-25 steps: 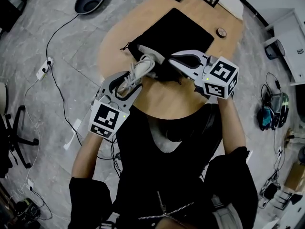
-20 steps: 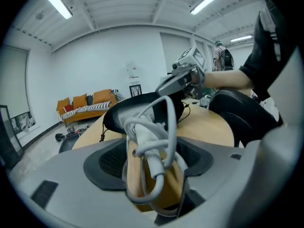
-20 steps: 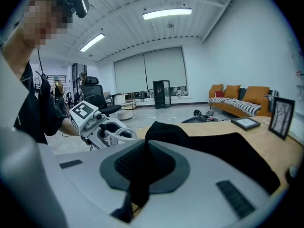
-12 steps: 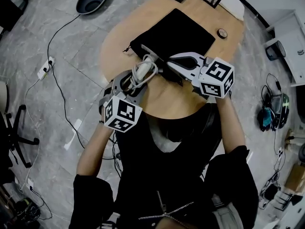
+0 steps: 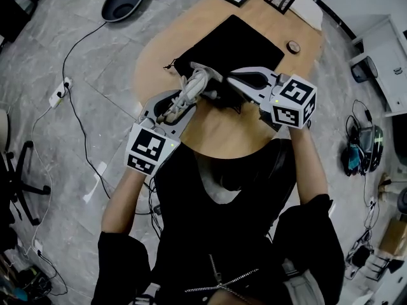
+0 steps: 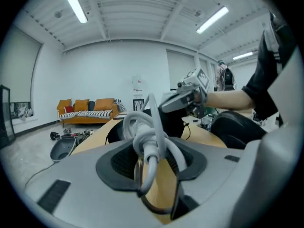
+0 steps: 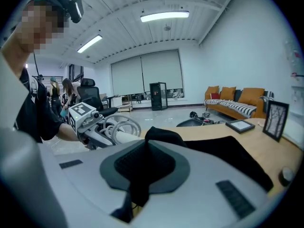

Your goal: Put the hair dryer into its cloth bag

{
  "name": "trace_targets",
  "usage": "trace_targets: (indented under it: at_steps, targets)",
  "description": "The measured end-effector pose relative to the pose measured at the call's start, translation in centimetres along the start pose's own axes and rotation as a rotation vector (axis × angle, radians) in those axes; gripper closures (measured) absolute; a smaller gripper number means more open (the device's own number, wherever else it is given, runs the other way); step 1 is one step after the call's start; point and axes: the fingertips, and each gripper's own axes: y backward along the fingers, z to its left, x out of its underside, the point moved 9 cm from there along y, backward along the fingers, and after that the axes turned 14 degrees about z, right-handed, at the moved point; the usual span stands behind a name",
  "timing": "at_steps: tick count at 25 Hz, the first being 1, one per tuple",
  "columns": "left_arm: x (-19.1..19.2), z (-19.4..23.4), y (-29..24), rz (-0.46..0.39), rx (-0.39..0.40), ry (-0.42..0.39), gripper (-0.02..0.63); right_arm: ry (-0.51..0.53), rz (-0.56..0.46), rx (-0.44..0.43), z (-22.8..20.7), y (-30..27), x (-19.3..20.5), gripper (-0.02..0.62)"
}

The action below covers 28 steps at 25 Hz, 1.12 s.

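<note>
At the mouth of the black bag [image 5: 245, 43] on the wooden table [image 5: 222, 132], the person worked both grippers at once. The right gripper [image 5: 236, 83] had its jaws nearly together on a fold of the bag's near edge, lifting the cloth so the opening stood up. The left gripper [image 5: 181, 105], just beside that opening on the person's side, had just been closing its jaws and now pinched the dryer's coiled white cord [image 5: 193, 86]. The dryer [image 5: 205, 72] itself lay at the bag's mouth, its pale body seemingly part-way inside, though how far in could not be made out. The step in hand looked like feeding the dryer and its cord through the opening. The next move would call for the cord bundle to be pushed deeper into the bag while the right jaws kept the edge raised and loose loops stayed clear of the rim.
</note>
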Motion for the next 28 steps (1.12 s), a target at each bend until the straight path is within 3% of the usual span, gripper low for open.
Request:
trace_targets:
  at_steps: [7, 19, 21, 24, 28]
  targets:
    - [-1.0, 0.7, 0.5, -0.096, 0.047, 0.105, 0.422, -0.017, -0.012, -0.022, -0.2, 0.8, -0.8, 0.566]
    - [-2.1, -0.6, -2.5, -0.17, 0.056, 0.155, 0.422, -0.043, -0.059, -0.016, 0.1, 1.4, -1.9, 0.566]
    - [-2.1, -0.9, -2.9, -0.157, 0.046, 0.123, 0.422, -0.073, -0.085, 0.012, -0.3, 1.7, -2.0, 0.566]
    - [-2.3, -1.8, -3.2, -0.096, 0.023, 0.012, 0.419, -0.112, -0.116, 0.055, -1.1, 2.1, -2.5, 0.566]
    - [-2.4, -2.8, -3.9, -0.034, 0.006, -0.084, 0.416, -0.098, -0.118, 0.013, -0.8, 2.4, -2.9, 0.566]
